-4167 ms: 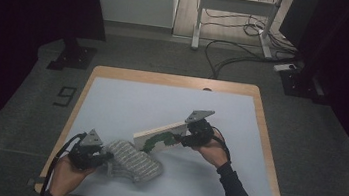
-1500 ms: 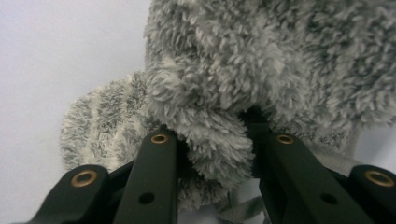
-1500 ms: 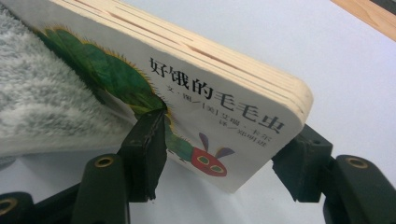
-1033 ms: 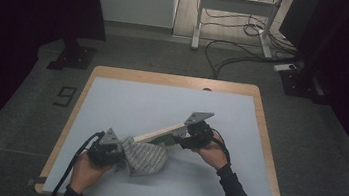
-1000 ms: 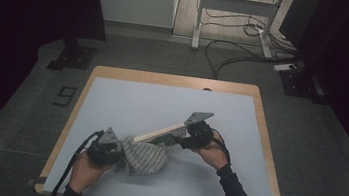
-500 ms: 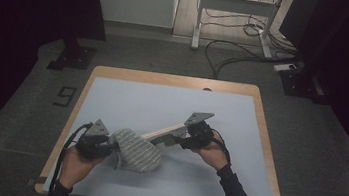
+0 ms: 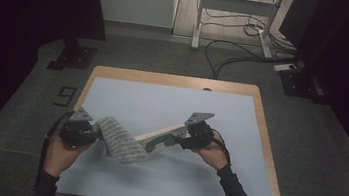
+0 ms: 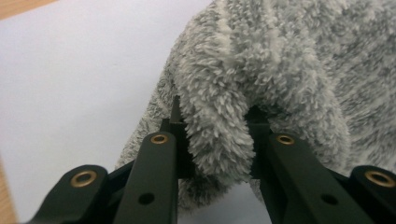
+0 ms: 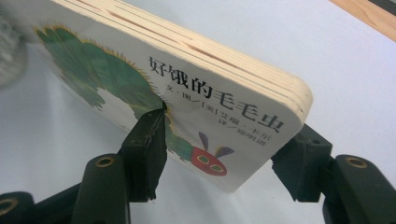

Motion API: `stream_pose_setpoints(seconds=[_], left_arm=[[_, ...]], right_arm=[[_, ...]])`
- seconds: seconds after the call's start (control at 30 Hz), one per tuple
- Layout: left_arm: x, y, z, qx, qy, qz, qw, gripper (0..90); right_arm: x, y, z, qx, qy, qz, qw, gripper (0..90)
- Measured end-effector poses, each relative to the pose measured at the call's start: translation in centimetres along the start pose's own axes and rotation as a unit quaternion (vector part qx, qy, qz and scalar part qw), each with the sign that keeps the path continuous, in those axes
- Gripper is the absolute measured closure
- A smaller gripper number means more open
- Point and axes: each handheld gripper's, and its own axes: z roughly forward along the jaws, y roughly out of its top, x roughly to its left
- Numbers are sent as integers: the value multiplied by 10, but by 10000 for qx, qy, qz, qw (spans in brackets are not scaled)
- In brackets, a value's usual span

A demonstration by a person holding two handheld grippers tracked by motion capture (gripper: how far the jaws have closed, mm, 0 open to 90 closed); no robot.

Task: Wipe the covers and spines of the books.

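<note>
Cloth, grey and fluffy, is lying rumpled on the tabletop at its near left, and we are pinching a fold of it with the left gripper, whose fingers are clamped on the pile. With the right gripper we are holding a board book by its edge, fingers clamped across its thickness. It is slanting down toward the cloth, its far end just beside or under the cloth's edge.
</note>
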Motion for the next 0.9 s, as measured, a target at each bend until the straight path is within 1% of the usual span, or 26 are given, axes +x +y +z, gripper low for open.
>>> stream_pose_setpoints(seconds=[0.13,0.2,0.37,0.5,0.6,0.73,0.8,0.83,0.9], left_arm=[[12,5,0,60,153,-116,9998,726],[18,8,0,108,223,-141,9996,726],[30,15,4,194,429,-237,9986,726],[35,22,9,292,620,-222,9974,724],[37,26,15,344,716,-208,9966,722],[41,29,26,391,736,-267,9962,720],[42,29,33,461,731,-243,9960,719],[42,29,36,479,719,-240,9960,717],[42,29,44,477,615,-268,9966,714]], right_arm=[[0,0,0,11,1,3,10000,384],[0,0,0,16,0,-1,10000,385],[0,0,0,14,2,2,10000,386],[0,0,0,12,1,3,10000,386],[0,0,-1,18,-1,4,10000,387],[1,0,-1,16,5,2,10000,389],[1,-1,-1,14,3,5,10000,389],[1,-1,-1,15,4,2,10000,389],[1,-1,-1,12,6,5,10000,390]])
